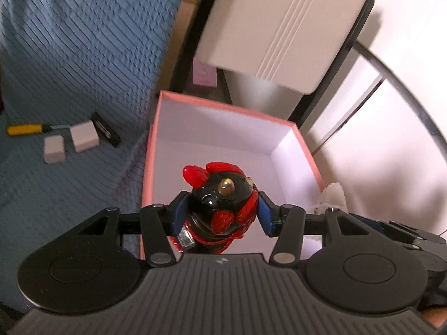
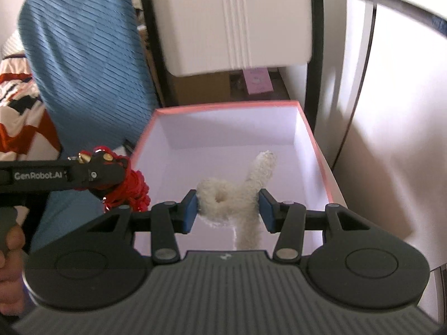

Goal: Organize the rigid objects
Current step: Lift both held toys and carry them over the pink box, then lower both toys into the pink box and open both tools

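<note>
My left gripper (image 1: 222, 212) is shut on a glossy black and red figurine (image 1: 223, 195), its blue pads pressing on both sides. The figurine hangs over the near edge of an open pink box (image 1: 152, 128) with a bare white inside. My right gripper (image 2: 229, 209) is shut on a knotted white fluffy toy (image 2: 223, 198), held above the same pink box (image 2: 313, 136). In the right wrist view, my left gripper (image 2: 106, 176) comes in from the left with the figurine (image 2: 137, 187). The fluffy toy (image 1: 332, 194) peeks in at the box's right side in the left wrist view.
On the blue ribbed cloth (image 1: 69, 55) left of the box lie a yellow-handled screwdriver (image 1: 25, 129), two white blocks (image 1: 83, 136) and a black flat item (image 1: 106, 129). A white plastic case (image 1: 279, 28) stands behind the box. A purple card (image 2: 257, 79) lies beyond.
</note>
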`<state>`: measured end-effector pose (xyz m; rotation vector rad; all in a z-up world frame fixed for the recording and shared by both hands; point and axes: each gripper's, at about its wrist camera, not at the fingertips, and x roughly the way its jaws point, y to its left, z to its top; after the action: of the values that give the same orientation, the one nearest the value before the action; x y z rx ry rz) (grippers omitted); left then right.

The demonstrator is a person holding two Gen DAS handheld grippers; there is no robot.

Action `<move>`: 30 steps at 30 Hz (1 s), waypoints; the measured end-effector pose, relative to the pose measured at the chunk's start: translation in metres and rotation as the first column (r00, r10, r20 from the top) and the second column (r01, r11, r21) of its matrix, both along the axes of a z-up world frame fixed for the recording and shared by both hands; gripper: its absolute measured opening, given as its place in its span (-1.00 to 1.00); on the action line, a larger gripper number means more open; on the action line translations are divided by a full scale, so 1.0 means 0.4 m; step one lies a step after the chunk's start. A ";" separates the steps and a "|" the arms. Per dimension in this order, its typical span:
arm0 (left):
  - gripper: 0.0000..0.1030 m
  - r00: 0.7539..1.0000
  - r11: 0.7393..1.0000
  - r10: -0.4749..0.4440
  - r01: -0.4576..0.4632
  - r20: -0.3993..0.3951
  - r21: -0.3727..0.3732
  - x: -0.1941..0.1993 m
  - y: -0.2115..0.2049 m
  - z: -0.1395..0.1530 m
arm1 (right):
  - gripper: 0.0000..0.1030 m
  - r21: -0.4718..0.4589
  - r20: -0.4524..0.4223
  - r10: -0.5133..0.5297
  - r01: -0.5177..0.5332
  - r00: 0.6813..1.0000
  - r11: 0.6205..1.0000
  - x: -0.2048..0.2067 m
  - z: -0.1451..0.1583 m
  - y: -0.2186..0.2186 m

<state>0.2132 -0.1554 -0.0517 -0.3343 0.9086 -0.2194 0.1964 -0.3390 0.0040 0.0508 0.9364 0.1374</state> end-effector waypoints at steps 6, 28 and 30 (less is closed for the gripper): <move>0.12 0.998 1.000 -0.026 0.026 -0.059 -0.003 0.068 -0.041 -0.078 | -0.03 0.003 -0.062 0.007 -0.006 0.998 1.000 0.046 -0.087 -0.024; 0.14 0.993 0.998 -0.023 0.031 -0.120 0.061 0.125 -0.053 -0.160 | 0.40 0.046 -0.234 -0.012 0.023 0.972 0.999 0.127 -0.271 -0.065; 0.19 0.994 0.998 -0.019 0.025 -0.108 0.057 0.116 -0.049 -0.152 | 0.65 0.038 -0.223 -0.024 0.034 0.975 0.999 0.122 -0.262 -0.067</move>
<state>0.2597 -0.1752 -0.1123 -0.2840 1.0233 -0.1965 0.2451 -0.3658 -0.1008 0.1200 1.1559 0.1256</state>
